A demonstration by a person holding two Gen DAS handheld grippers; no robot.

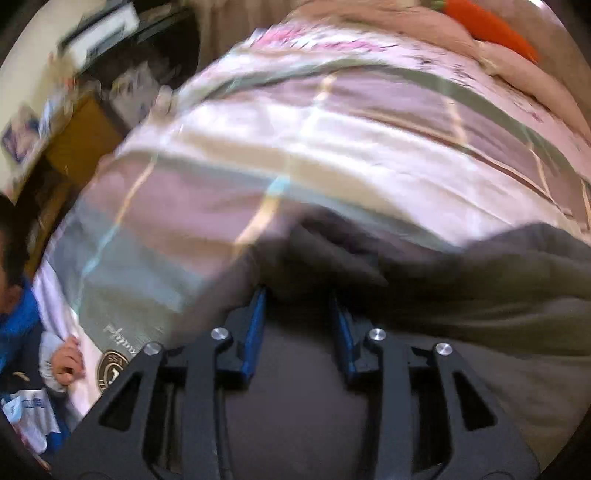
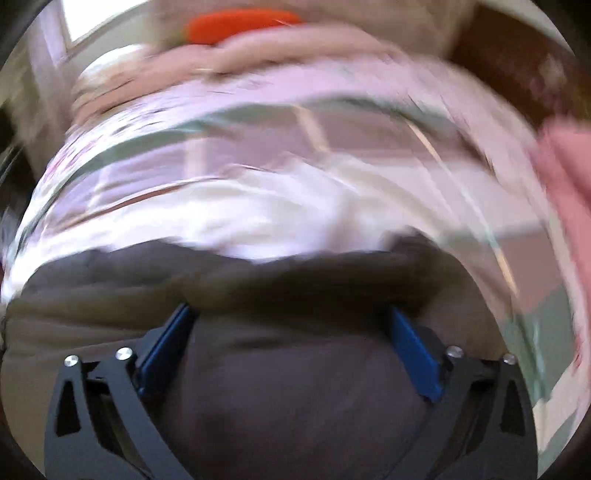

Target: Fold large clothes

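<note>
A dark grey-brown garment [image 1: 480,295] lies on a bed with a striped pink, white and green cover [image 1: 332,147]. My left gripper [image 1: 299,295] has its blue fingers [image 1: 255,332] part open with a bunched fold of the garment between and over their tips; the view is blurred and the tips are hidden. In the right wrist view the same garment [image 2: 295,387] fills the space between the wide-apart blue fingers [image 2: 413,347] of my right gripper [image 2: 291,310], whose tips are buried under a cloth fold. The striped cover [image 2: 277,166] lies beyond.
An orange carrot-shaped cushion [image 1: 491,26] and a pink quilt [image 1: 424,29] lie at the far end of the bed. A child in blue [image 1: 18,295] stands at the bed's left edge beside cluttered furniture [image 1: 92,92]. A pink cloth [image 2: 565,166] is at right.
</note>
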